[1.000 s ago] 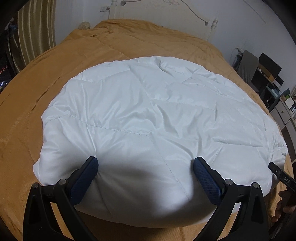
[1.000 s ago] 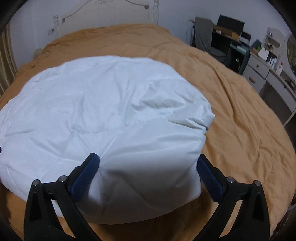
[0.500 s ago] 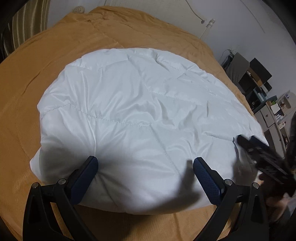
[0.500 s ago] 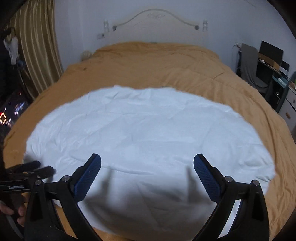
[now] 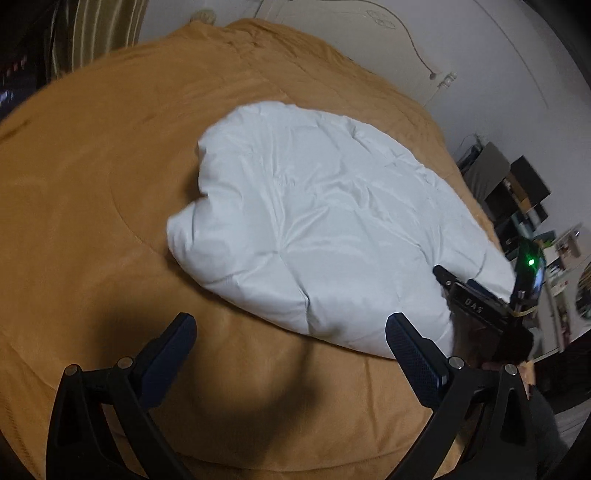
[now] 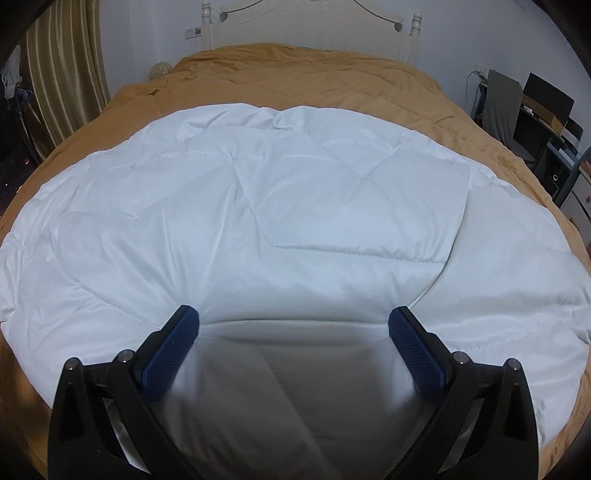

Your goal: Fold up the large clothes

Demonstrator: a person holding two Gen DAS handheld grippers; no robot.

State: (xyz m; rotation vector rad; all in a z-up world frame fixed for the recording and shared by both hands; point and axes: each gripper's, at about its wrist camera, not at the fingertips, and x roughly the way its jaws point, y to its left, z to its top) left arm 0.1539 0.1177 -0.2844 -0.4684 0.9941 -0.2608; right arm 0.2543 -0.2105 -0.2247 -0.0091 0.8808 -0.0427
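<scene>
Right wrist view shows the bed (image 6: 461,96) under a mustard-orange cover, its white headboard (image 6: 314,22) against the far wall; on the cover, well short of the headboard, lies the white quilted duvet (image 6: 295,206), folded into a thick padded slab whose near edge faces the camera; it lies flat and spread, likely so that another fold can be taken across it. The right tongs (image 6: 293,328) stand wide apart and released just over that near edge, gripping nothing; I judge they are placed there to take hold of the hem. In the left wrist view the duvet (image 5: 325,229) sits further off, toward the headboard (image 5: 369,40), with bare cover between it and the left tongs (image 5: 291,332), which are likewise spread and empty; beside the duvet's near right corner the right tongs (image 5: 476,306) show as a black body with a green light.
</scene>
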